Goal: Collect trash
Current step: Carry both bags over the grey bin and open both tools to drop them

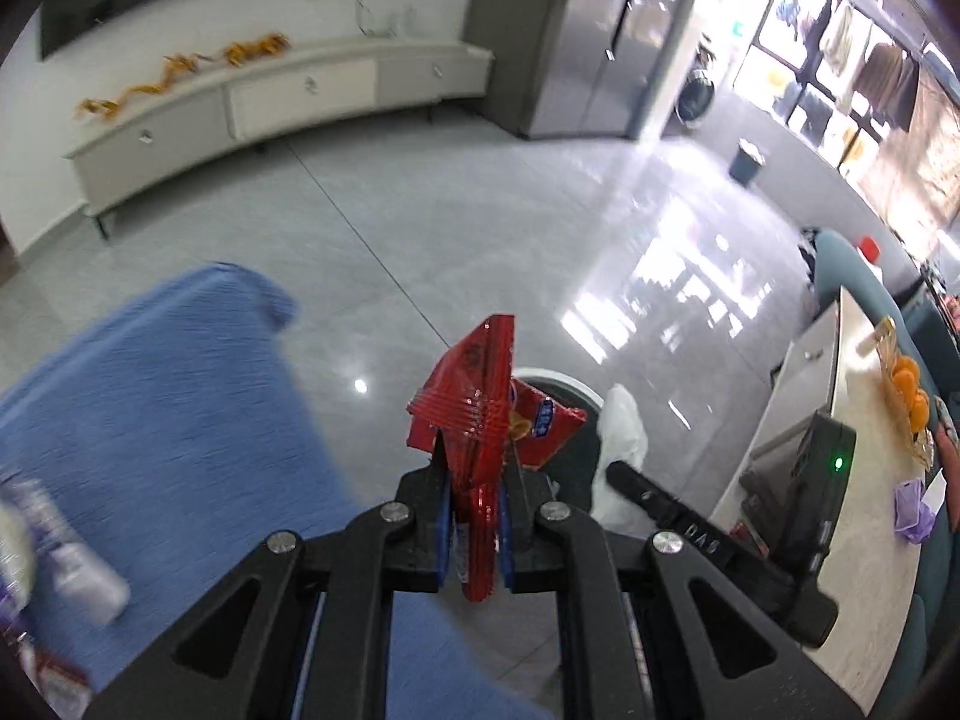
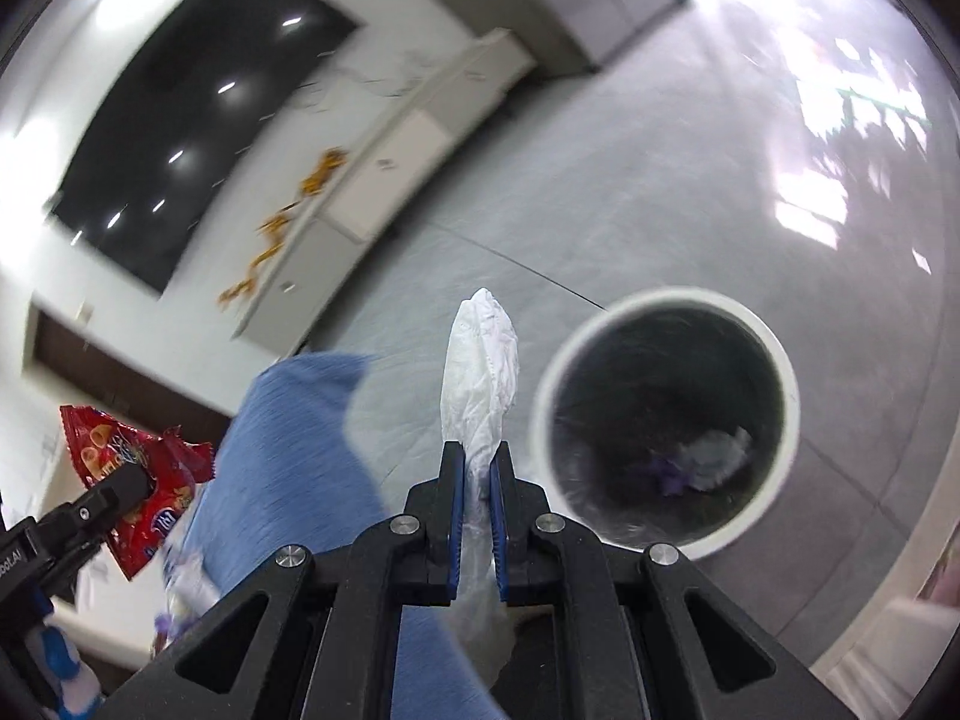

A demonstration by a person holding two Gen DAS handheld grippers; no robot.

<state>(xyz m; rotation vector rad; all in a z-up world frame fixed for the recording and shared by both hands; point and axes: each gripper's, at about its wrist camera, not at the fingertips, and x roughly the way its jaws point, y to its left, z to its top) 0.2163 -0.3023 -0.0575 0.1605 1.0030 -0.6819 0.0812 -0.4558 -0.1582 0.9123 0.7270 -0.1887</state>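
My left gripper (image 1: 475, 468) is shut on a red snack wrapper (image 1: 480, 396) that sticks up between its blue pads. Behind the wrapper a round white-rimmed trash bin (image 1: 564, 383) peeks out, mostly hidden. In the right wrist view my right gripper (image 2: 477, 456) is shut on a crumpled white tissue (image 2: 480, 366). The bin (image 2: 786, 372) stands on the floor just right of the tissue, with grey and purple scraps at its bottom. The left gripper (image 2: 129, 480) with its red wrapper (image 2: 144, 480) shows at the lower left. The right gripper (image 1: 621, 471) and the tissue (image 1: 624, 426) show right of the bin in the left wrist view.
A blue cloth (image 1: 156, 408) covers a surface at the left, with blurred packets (image 1: 78, 564) on it. A pale counter (image 1: 864, 540) with oranges (image 1: 909, 390) runs along the right. A long white cabinet (image 1: 288, 102) with orange scraps (image 1: 252, 51) stands by the far wall. Grey tiled floor (image 1: 480, 210) lies between.
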